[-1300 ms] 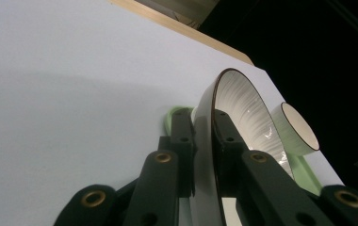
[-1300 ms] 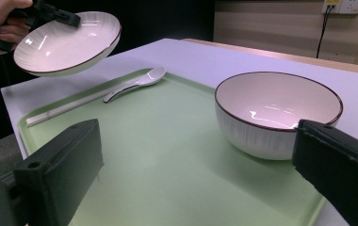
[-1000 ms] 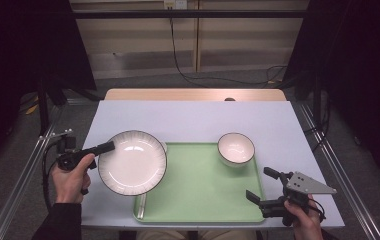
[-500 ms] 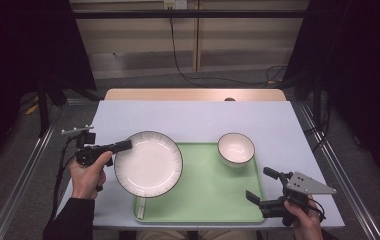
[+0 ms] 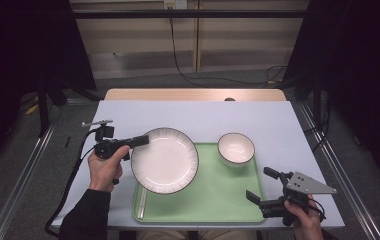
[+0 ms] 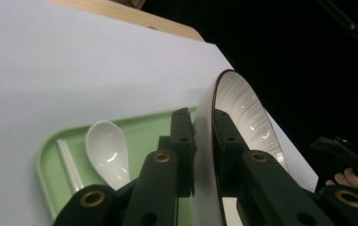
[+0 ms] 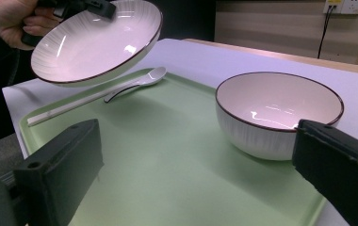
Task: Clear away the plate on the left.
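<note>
Left gripper [image 5: 139, 141]: its two black jaws were clamped on the rim of the plate [image 5: 164, 160], one jaw inside the rim and one outside, as the left gripper view showed close up [image 6: 204, 155].
Plate: white, ribbed, with a dark edge line; it was held off the surface, above the left part of the green tray [image 5: 218, 200], its left edge reaching out past the tray's left rim (the right gripper view showed it clear of the tray floor and tilted [image 7: 97, 40]).
Left hand [image 5: 105, 167]: wrapped round the gripper's handle, over the white table [image 5: 203, 117], left of the tray.
Spoon [image 7: 137, 82]: white, lying on the tray under the plate, bowl end towards the far side; also seen beside the jaws in the left gripper view [image 6: 107, 153].
Chopsticks [image 7: 73, 104]: pale, lying on the tray just beside the spoon, along the tray's left edge.
Bowl [image 5: 236, 148]: white with a dark rim, upright, at the tray's far right corner, well apart from the plate.
Right gripper [image 5: 264, 186]: jaws spread wide with nothing between them, low at the tray's near right corner, pointing across the tray towards the bowl [image 7: 279, 113].
Right hand [image 5: 303, 220]: gripping the handle at the near table edge.
</note>
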The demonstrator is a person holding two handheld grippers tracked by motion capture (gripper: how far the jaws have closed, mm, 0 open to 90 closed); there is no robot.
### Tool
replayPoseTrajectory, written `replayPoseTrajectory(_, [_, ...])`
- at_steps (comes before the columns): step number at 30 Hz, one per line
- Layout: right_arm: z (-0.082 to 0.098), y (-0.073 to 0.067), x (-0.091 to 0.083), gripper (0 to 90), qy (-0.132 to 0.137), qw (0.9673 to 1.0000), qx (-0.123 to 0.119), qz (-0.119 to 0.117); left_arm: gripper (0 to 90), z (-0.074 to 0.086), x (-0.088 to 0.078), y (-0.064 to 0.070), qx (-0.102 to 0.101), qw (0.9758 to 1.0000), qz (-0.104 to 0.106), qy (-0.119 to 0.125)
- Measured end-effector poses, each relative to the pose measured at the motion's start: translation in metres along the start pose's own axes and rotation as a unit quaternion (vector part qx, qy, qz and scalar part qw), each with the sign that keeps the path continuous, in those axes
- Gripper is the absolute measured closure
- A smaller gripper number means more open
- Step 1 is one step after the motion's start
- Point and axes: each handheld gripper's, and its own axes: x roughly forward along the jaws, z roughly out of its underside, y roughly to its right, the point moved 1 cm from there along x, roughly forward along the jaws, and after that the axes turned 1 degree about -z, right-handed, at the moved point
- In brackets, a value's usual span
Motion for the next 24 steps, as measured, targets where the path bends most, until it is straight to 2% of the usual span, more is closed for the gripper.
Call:
replayPoseTrajectory(2, [0.0,0.0,0.0,2.1,-0.001,1.0,0.001,0.0,81.6,0.001,0.003,0.001,0.004,1.0,0.001,-0.007])
replayPoseTrajectory(6, [0.0,0.0,0.0,2.1,0.001,1.0,0.001,0.0,81.3,0.002,0.007,0.001,0.0,0.9999,0.003,-0.011])
replayPoseTrajectory(9, [0.0,0.0,0.0,2.1,0.0,1.0,0.001,0.001,81.3,0.0,0.011,0.006,0.01,0.9998,0.004,-0.015])
replayPoseTrajectory(12, [0.0,0.0,0.0,2.1,-0.001,1.0,0.002,-0.001,81.4,0.0,0.02,0.01,0.021,0.9995,0.011,-0.022])
replayPoseTrajectory(13, [0.0,0.0,0.0,2.2,0.0,1.0,0.002,-0.001,81.4,0.001,0.024,0.012,0.018,0.9995,0.014,-0.023])
replayPoseTrajectory(16, [0.0,0.0,0.0,2.1,0.0,1.0,0.0,-0.001,81.4,0.003,0.034,0.016,0.03,0.9987,0.016,-0.037])
replayPoseTrajectory(24, [0.0,0.0,-0.001,2.2,-0.001,1.0,-0.001,-0.006,81.3,0.003,0.052,0.024,0.031,0.9979,0.03,-0.049])
